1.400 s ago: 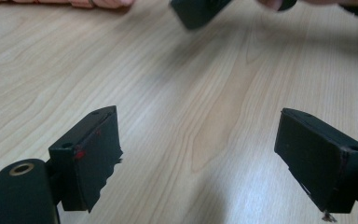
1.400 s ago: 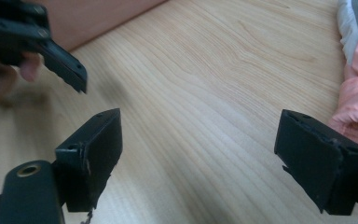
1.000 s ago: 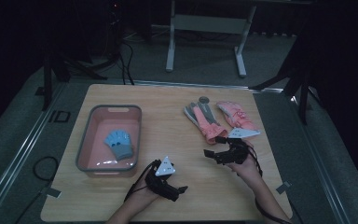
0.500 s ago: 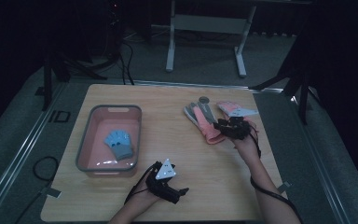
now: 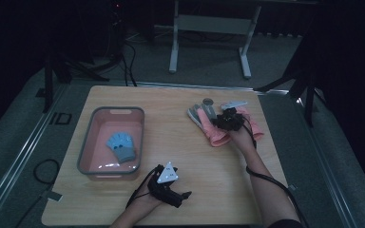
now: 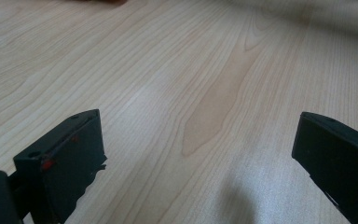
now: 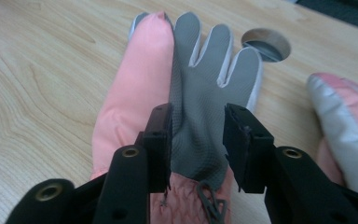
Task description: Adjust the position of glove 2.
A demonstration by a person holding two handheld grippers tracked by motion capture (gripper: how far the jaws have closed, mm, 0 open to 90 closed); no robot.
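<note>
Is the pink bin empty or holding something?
Holding something: a blue glove lies flat inside the pink bin.

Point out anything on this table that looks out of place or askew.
Little stands out. One blue glove lies alone in the pink tray, apart from the pink-and-grey gloves across the table. Those lie overlapping rather than neatly side by side. Nothing looks spilled or damaged.

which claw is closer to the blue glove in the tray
Left. The left claw sits just right of the tray holding the blue glove; the right claw is across the table.
</note>
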